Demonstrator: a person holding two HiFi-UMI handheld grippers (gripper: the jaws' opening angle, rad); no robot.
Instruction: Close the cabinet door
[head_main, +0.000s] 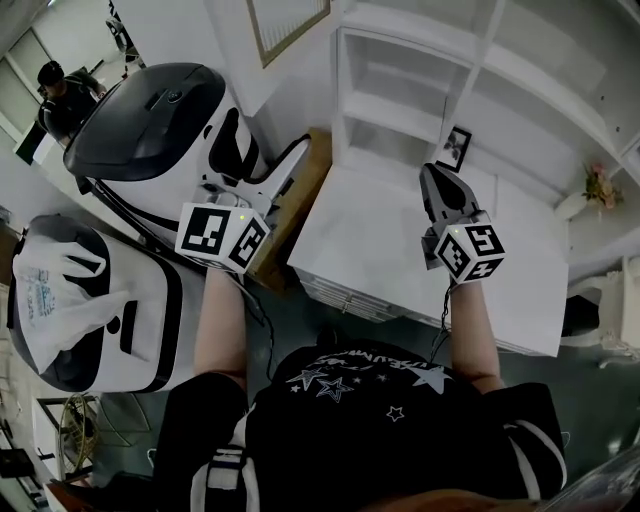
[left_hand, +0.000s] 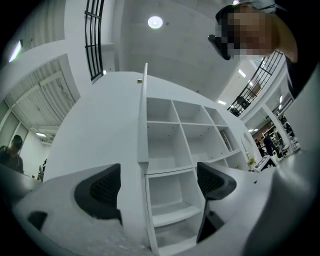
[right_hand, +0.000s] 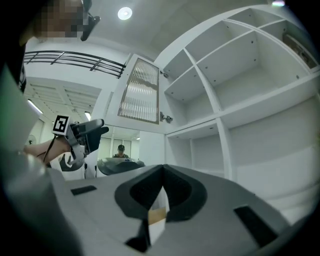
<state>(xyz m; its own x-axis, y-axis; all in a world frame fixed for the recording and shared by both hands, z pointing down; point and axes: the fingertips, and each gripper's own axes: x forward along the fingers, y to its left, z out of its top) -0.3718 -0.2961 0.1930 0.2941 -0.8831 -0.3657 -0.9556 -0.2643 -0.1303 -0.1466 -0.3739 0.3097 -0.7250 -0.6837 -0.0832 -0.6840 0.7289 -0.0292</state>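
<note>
The cabinet door (head_main: 285, 25), a white frame with ribbed glass, stands swung open at the upper left of the white shelving unit (head_main: 400, 90). In the right gripper view the door (right_hand: 141, 90) hangs open left of the empty shelves. In the left gripper view the door (left_hand: 143, 115) shows edge-on. My left gripper (left_hand: 157, 187) is open with nothing between its jaws; its marker cube (head_main: 222, 236) is low and left of the shelving. My right gripper (head_main: 440, 180) is shut on nothing, above the white counter (head_main: 380, 240), clear of the door. Its pads (right_hand: 177, 187) meet.
Two large white-and-black machines (head_main: 150, 120) (head_main: 150, 300) stand at the left, one with a plastic bag (head_main: 60, 290) on it. A wooden panel (head_main: 295, 200) lies beside the counter. A photo frame (head_main: 457, 147) and flowers (head_main: 600, 185) sit on the unit. A person (head_main: 60, 95) is far left.
</note>
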